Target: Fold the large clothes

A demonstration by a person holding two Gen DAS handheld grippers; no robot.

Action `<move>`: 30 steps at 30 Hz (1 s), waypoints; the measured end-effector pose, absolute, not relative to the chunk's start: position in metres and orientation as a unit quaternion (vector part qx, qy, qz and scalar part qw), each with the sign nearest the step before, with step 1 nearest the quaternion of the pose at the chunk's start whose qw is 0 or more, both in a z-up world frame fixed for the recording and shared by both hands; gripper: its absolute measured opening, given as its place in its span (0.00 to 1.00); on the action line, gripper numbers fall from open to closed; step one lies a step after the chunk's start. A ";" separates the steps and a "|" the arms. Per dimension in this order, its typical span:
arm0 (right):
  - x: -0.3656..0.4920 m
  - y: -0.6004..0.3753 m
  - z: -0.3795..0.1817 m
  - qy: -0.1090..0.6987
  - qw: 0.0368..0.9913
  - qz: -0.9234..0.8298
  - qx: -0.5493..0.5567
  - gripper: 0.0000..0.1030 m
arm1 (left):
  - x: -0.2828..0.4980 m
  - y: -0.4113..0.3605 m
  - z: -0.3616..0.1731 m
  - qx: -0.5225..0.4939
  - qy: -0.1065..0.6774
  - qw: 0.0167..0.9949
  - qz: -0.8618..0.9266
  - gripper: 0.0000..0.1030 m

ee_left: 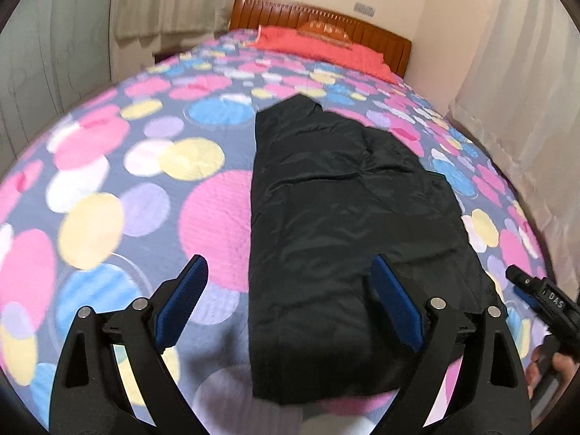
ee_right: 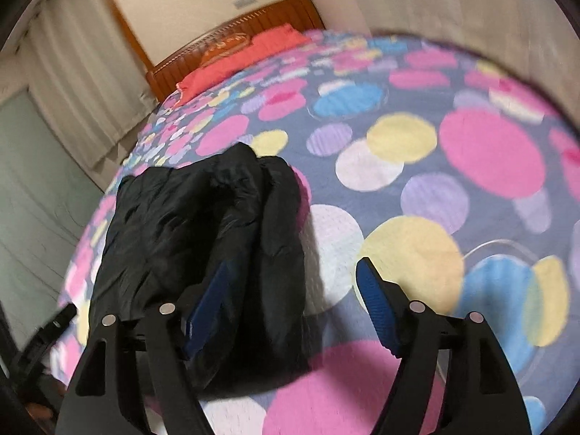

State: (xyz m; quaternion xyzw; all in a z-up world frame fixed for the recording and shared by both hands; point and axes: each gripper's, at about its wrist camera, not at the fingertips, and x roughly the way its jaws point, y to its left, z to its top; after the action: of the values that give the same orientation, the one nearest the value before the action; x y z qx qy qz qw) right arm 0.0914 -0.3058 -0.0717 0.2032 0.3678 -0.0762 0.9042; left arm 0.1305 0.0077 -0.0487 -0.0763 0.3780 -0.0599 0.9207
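Note:
A black shiny jacket (ee_left: 344, 210) lies folded into a long narrow strip on the bed, running from the near edge toward the headboard. My left gripper (ee_left: 290, 268) hovers above its near left edge, jaws wide apart, with nothing between the blue pads (ee_left: 188, 290). In the right wrist view the same jacket (ee_right: 203, 239) sits at the left. My right gripper (ee_right: 293, 275) hangs over its near right side, open, holding nothing. Its tip (ee_left: 522, 282) also shows at the right edge of the left wrist view.
The bed carries a quilt (ee_left: 145, 166) with coloured circles. A coral pillow (ee_left: 326, 47) lies by the wooden headboard (ee_left: 319, 14). Curtains (ee_left: 514, 90) hang along the right wall, and a wall with curtains (ee_right: 72, 83) runs beside the bed's other side.

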 end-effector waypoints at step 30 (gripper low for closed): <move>0.016 -0.196 0.013 0.272 0.960 -0.058 0.046 0.77 | 0.028 -0.013 0.022 -0.036 0.293 0.955 -0.040 0.95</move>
State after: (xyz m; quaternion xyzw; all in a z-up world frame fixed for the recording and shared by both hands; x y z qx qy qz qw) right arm 0.0164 -0.1962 0.0134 0.0459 0.2718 -0.0577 0.9595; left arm 0.0285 -0.0125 0.0220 -0.0359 0.2930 -0.0401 0.9546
